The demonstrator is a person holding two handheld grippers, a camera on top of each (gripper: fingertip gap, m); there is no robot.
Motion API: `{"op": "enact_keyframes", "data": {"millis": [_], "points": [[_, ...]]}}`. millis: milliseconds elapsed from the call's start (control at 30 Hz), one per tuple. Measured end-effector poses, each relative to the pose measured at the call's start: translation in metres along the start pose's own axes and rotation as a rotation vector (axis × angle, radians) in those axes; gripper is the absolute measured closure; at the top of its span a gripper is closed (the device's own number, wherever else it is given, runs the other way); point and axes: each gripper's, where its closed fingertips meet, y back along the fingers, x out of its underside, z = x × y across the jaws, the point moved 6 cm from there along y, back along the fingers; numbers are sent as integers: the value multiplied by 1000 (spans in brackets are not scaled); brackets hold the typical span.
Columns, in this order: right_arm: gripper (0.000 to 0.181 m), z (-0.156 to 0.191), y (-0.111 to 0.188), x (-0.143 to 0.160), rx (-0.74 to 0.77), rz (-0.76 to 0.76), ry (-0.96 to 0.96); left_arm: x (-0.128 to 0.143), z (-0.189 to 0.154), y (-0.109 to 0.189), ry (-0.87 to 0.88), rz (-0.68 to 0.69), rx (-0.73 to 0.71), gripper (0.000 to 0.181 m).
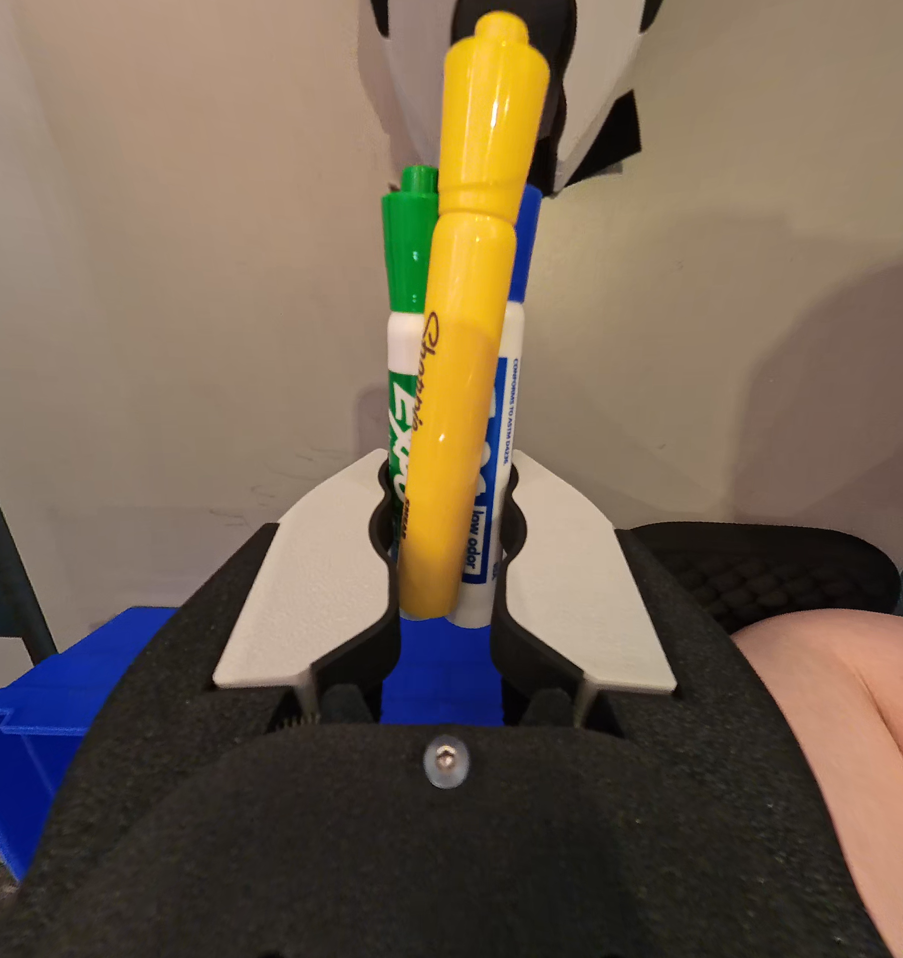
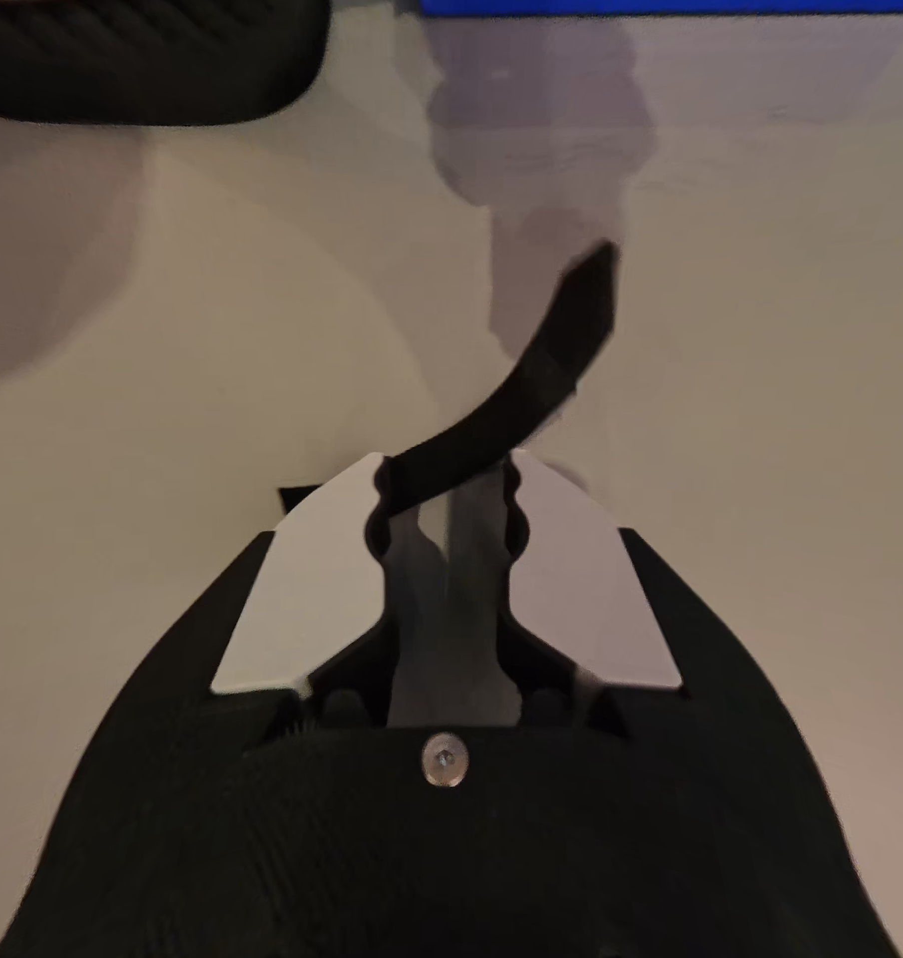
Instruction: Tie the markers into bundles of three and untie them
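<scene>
Your left gripper [image 1: 447, 518] is clamped on the yellow marker [image 1: 470, 332], green marker [image 1: 405, 290] and blue marker [image 1: 517, 332], standing them together for wrapping, while your right gripper [image 2: 447, 487] pinches the black strap [image 2: 532, 363], lifted over the table [image 2: 231, 311].

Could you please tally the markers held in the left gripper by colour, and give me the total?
Yellow marker: 1
Green marker: 1
Blue marker: 1
Total: 3, all held together in the left gripper, not yet tied. The right gripper holds a black strap and no markers.
</scene>
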Motion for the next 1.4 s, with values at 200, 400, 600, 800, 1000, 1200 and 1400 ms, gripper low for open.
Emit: {"op": "enact_keyframes", "data": {"millis": [200,400,600,800,1000,1200,1400], "points": [[174,0,-1,-5,-51,-28,-26,0,0,-2,0,6,6,143],[177,2,-2,-4,-52,0,67,-1,-1,-2,-5,2,13,143],[178,30,-1,-4,151,73,581,0,-1,-1,2,0,19,143],[178,41,-2,-5,243,142,814,-1,-2,-2,-4,0,22,143],[178,43,-3,-4,282,142,863,1,-1,-2,3,6,22,143],[155,23,12,-14,217,-1,510,2,-1,-1,4,1,25,143],[150,-10,31,-15,-27,-103,55,4,1,0,15,2,11,143]]}}
